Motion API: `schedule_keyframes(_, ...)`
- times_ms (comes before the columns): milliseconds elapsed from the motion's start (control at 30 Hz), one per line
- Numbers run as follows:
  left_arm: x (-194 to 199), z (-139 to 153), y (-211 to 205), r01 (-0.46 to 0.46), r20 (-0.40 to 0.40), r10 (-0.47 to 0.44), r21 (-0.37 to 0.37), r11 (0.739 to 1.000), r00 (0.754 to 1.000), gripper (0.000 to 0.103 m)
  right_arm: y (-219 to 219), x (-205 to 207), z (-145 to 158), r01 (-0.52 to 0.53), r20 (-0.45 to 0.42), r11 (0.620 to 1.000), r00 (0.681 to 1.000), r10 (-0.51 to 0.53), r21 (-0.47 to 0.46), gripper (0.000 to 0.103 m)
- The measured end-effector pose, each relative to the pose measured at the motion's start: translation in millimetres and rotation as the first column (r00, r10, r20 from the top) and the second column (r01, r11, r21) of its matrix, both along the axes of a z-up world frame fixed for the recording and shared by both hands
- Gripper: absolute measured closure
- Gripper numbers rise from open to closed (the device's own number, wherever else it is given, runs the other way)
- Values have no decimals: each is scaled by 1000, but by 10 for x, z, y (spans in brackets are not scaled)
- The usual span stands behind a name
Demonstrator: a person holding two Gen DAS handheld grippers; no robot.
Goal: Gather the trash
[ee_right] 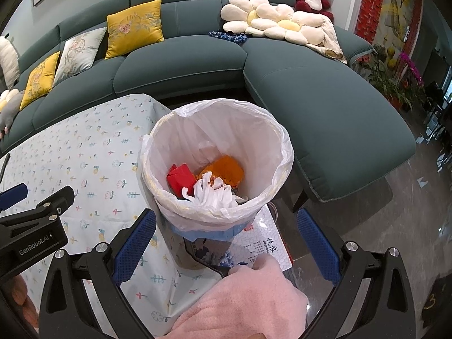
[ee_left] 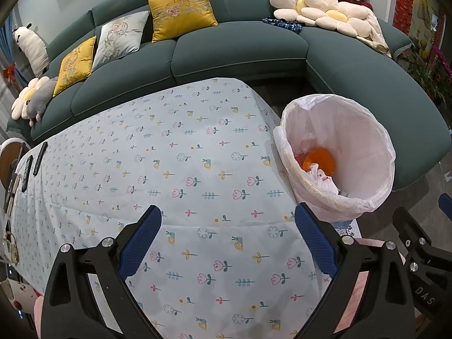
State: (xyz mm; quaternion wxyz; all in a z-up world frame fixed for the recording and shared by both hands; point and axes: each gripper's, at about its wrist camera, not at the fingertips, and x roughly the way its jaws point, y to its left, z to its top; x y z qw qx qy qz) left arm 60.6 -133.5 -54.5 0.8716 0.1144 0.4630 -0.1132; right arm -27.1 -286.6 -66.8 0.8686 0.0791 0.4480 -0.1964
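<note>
A trash bin lined with a white plastic bag (ee_right: 217,158) stands just off the table's right end; it also shows in the left wrist view (ee_left: 339,152). Inside lie a red carton (ee_right: 180,179), an orange wrapper (ee_right: 226,169) and crumpled white plastic (ee_right: 214,195). My right gripper (ee_right: 226,243) is open and empty, just in front of and above the bin. My left gripper (ee_left: 228,240) is open and empty over the table with the floral cloth (ee_left: 169,169), left of the bin.
A green sofa (ee_left: 240,50) with cushions curves behind the table and bin. Dark remotes (ee_left: 38,159) lie at the table's far left edge. A printed box (ee_right: 254,243) and pink fabric (ee_right: 245,302) lie under the right gripper. Plants (ee_right: 395,79) stand at the right.
</note>
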Motion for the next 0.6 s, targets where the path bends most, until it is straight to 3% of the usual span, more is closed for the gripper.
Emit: schedule_keyframes(600, -10, -50, 7, 27, -23, -28, -14, 1000, 999, 12, 32, -33, -67, 1, -10, 1000, 1000, -1, 2, 7)
